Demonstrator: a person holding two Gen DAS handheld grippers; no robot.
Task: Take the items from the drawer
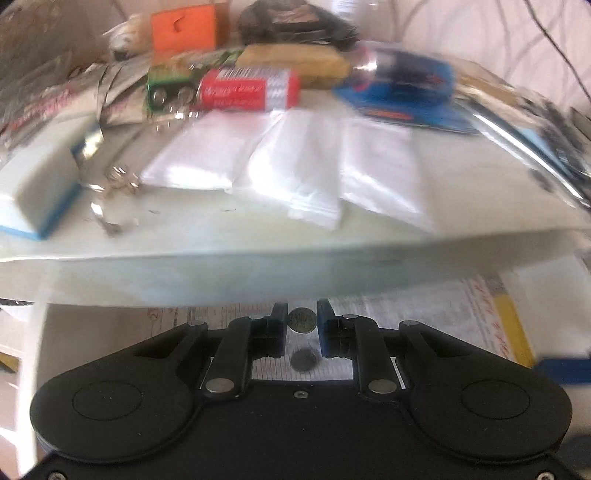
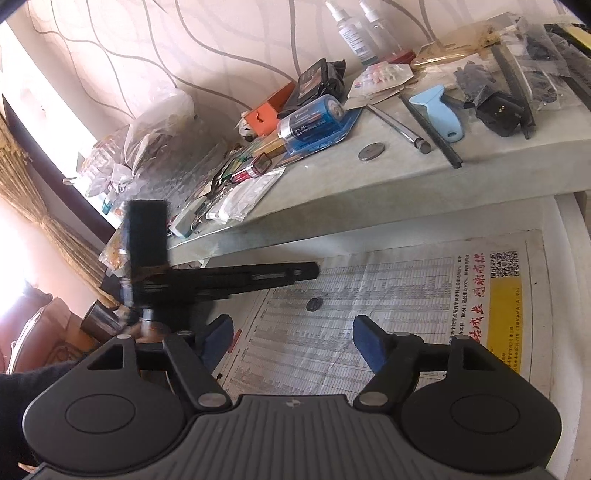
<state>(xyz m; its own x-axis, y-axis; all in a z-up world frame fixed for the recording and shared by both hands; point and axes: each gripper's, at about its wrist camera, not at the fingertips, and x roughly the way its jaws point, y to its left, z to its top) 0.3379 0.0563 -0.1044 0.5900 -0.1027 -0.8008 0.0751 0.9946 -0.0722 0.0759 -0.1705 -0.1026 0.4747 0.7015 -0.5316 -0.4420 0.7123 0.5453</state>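
Coin [image 1: 302,320] is pinched between the nearly closed left gripper [image 1: 303,317] above the newspaper-lined drawer [image 2: 388,295]; the right gripper [image 2: 293,332] is held open, empty.

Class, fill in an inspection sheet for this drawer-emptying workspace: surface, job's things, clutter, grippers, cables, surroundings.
Surface: pale tabletop above an open drawer lined with newspaper.
Job's things: coin lifted between the left fingers. A dark disc lies on the newspaper, coin or shadow, cannot tell.
Clutter: blue battery pack, spray bottles, blue scraper, clear bags, washer, crowded on the tabletop.
Grippers: left gripper shut on the coin; right gripper open, nothing between its fingers.
Cables: nothing seen for certain.
Surroundings: wall with wavy lines, curtain.
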